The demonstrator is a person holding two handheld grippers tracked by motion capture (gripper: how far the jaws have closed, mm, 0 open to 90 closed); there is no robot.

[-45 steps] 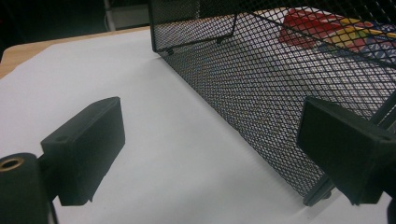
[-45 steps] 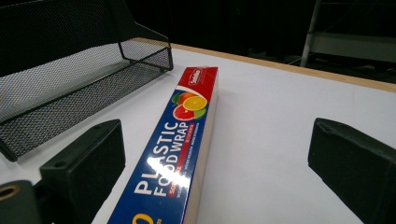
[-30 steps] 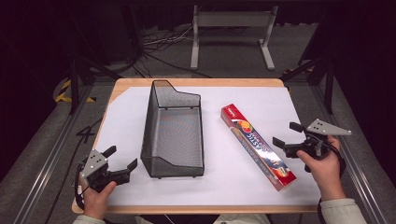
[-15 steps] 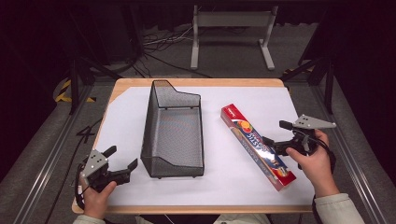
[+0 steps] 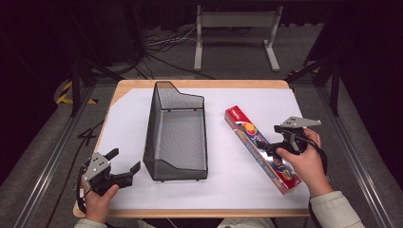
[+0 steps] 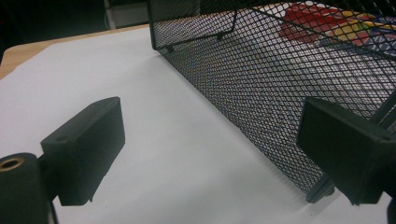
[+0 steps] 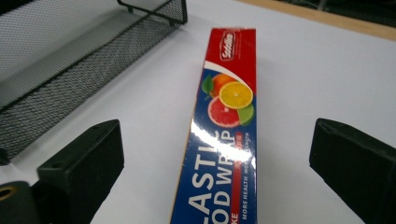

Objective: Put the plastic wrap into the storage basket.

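Right hand-held gripper [image 5: 272,137] moved over plastic wrap box [image 5: 262,148], jaws apparently astride it

One black mesh basket [image 5: 177,137] sits on one table [image 5: 199,84] covered by one white sheet [image 5: 237,180]. One long box of plastic wrap [image 5: 247,133] lies beside the basket. Two hand-held grippers are there, the left gripper [image 5: 124,165] and the right gripper [image 5: 269,137], each with two black jaws.

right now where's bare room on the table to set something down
Free: the white sheet left of the mesh basket, the far right corner beyond the plastic wrap box, and the front strip below the basket. Crowded: around the box, where the right gripper hovers.
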